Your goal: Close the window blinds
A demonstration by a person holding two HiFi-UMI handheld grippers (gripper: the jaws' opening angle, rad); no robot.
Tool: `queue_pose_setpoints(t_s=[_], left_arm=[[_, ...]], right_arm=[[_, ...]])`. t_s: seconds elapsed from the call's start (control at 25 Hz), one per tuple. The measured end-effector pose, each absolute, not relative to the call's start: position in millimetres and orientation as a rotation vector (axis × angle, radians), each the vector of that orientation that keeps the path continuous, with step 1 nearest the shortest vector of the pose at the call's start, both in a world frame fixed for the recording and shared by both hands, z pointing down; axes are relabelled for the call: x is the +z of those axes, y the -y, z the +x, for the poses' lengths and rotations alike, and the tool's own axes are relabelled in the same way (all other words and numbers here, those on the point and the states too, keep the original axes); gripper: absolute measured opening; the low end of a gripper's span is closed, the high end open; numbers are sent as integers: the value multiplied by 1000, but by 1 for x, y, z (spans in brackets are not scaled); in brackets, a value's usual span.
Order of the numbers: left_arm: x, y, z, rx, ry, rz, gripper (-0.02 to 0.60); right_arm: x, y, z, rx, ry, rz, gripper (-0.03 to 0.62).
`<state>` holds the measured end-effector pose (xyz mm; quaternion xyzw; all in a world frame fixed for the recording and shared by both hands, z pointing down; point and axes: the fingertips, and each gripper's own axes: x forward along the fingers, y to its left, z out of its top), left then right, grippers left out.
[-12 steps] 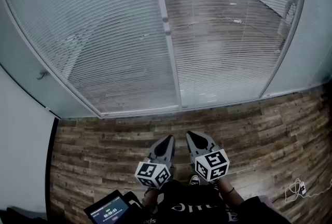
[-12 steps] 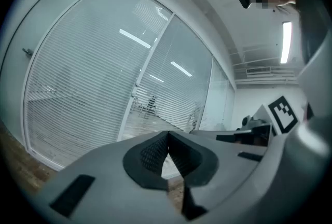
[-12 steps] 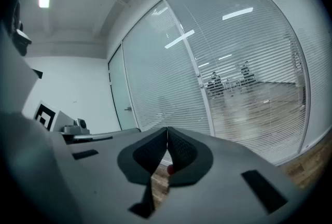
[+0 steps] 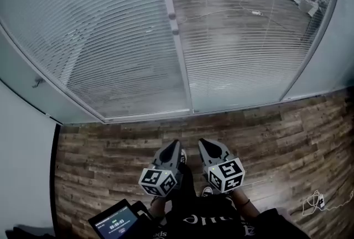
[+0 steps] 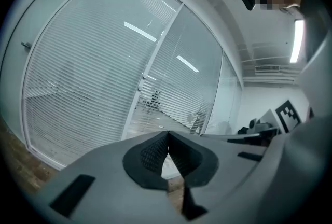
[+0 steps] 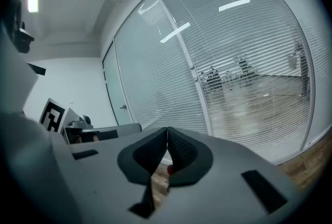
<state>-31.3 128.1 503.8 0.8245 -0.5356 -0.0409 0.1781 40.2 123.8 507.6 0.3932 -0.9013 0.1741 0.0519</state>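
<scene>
Two glazed panels with horizontal blinds stand ahead. The left blind (image 4: 99, 39) has its slats turned nearly flat and looks cloudy. The right blind (image 4: 243, 33) has its slats open, and the room behind shows through. A white mullion (image 4: 176, 39) with small knobs divides them. My left gripper (image 4: 176, 146) and right gripper (image 4: 202, 145) are held low near my body, side by side, well short of the glass. Both are shut with nothing between the pads. In the left gripper view the blinds (image 5: 93, 88) fill the left; in the right gripper view the blinds (image 6: 249, 78) fill the right.
Wooden plank floor (image 4: 287, 133) runs from the window sill to my feet. A white wall and door with a handle (image 4: 37, 82) stand on the left. A small screen device (image 4: 115, 223) sits at my lower left. A white cable (image 4: 318, 202) lies on the floor at right.
The view has shifted slightly, and the left gripper has dropped a little toward me. Both grippers remain shut and the blinds look the same.
</scene>
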Motion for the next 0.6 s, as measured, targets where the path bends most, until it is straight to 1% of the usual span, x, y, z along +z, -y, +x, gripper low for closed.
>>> queue_pose_setpoints(t_s=[0.2, 0.6], left_arm=[[506, -56, -47, -104, 1471, 2370, 5], [483, 90, -92, -22, 1345, 2520, 5]], right_arm=[[509, -57, 29, 521, 2718, 1265, 18], [486, 95, -28, 468, 2687, 1391, 19]])
